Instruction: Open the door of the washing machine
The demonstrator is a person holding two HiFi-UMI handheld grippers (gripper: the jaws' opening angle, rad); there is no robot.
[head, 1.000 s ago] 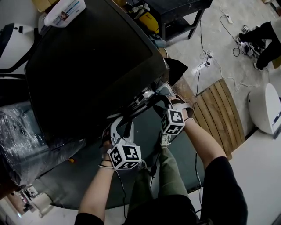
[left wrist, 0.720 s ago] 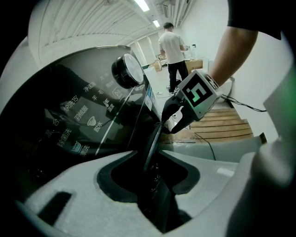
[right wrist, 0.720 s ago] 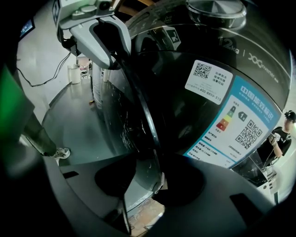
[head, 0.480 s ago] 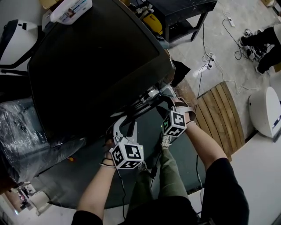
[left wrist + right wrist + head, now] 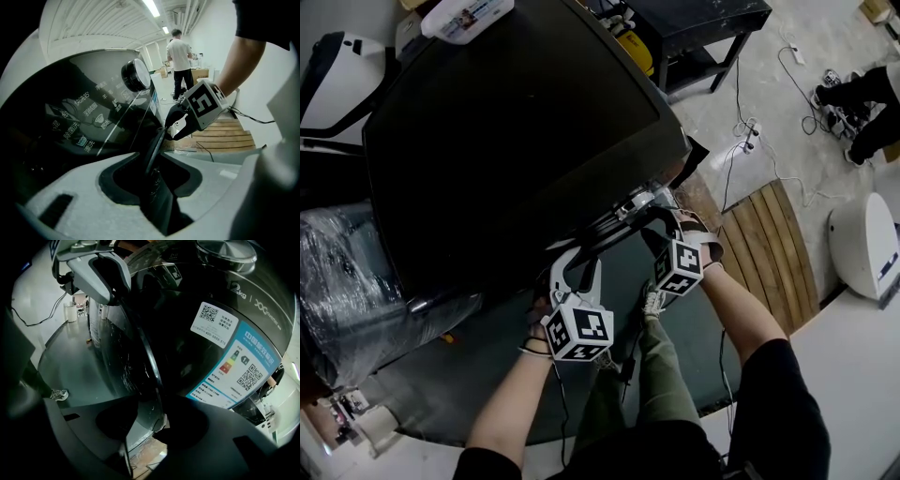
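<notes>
Head view, door edge (image 5: 619, 228) in L gripper (image 5: 575, 262)

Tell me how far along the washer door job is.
Done: both tools are at the door rim on the front of the washing machine. In hand: the left tool pinches the rim; the right tool straddles it, but its grip is unclear. Left: the door is not swung out. The rim lies close along the front, and I cannot tell whether the latch has let go.
</notes>
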